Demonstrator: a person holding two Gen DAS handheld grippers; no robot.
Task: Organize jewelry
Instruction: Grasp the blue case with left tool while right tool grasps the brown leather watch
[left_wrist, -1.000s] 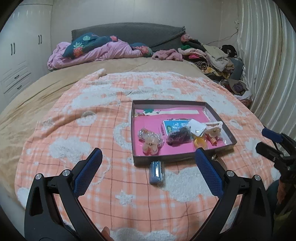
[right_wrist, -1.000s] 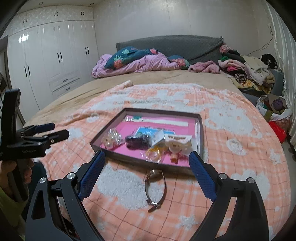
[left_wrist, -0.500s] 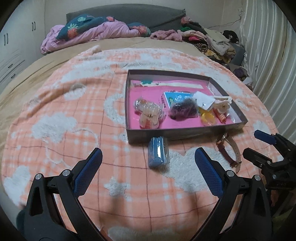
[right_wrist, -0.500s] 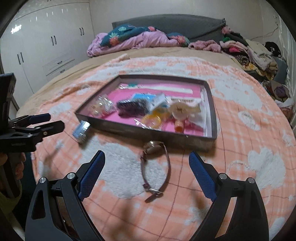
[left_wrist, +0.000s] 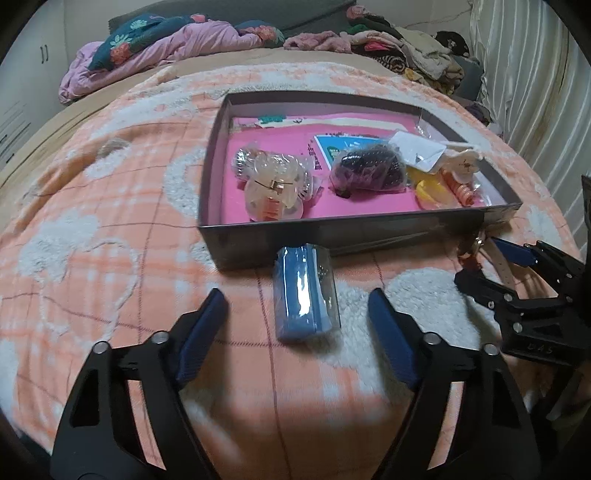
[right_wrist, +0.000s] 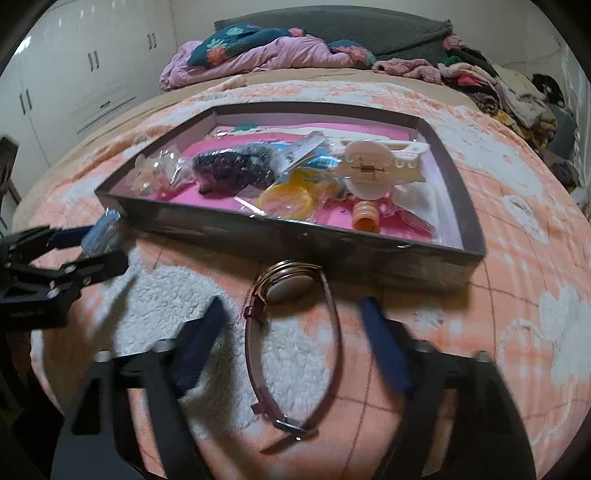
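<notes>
Blue-padded left hand-held gripper (left_wrist: 297, 308) closing around blue packet (left_wrist: 304, 291) (untouched), right hand-held gripper (right_wrist: 291, 325) closing around watch (right_wrist: 291, 343).

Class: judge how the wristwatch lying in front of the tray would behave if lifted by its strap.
The wristwatch would probably sag: its thin strap lies in a loose loop. The metal case looks heavier, so it would likely swing down. Its smooth back might slip.

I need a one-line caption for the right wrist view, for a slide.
Right gripper, jaws closing, straddles a wristwatch lying on the blanket before the jewelry tray.
</notes>
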